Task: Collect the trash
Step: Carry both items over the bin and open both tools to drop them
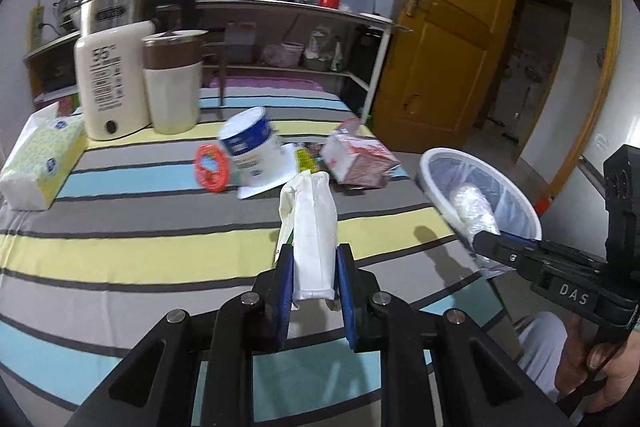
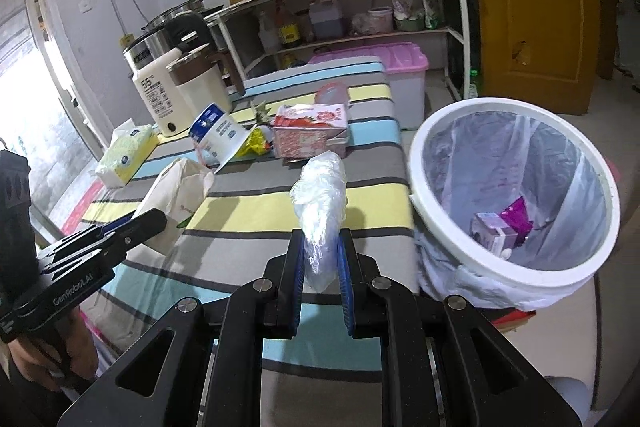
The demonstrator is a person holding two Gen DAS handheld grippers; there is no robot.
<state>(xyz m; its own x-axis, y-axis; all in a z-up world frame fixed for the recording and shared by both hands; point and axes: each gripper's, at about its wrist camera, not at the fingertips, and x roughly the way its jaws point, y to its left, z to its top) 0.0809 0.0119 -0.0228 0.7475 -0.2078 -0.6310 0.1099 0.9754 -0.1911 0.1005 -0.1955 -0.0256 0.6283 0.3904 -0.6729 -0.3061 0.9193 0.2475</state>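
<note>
The left claw (image 1: 313,277) clamps a light, crushable paper bag (image 1: 310,231); the right claw (image 2: 320,259) pinches soft, slippery crumpled plastic (image 2: 322,203) near the bin (image 2: 516,267).

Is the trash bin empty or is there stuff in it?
Not empty. The trash bin has a small carton and a purple wrapper at the bottom, but most of it is free.

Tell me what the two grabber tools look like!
Both are black, angular frames with round silver bolts and blue pads inside the fingers. The right gripper reads "DAS" in white; the left gripper reads "GenRobot.AI". Bare hands hold each handle.
</note>
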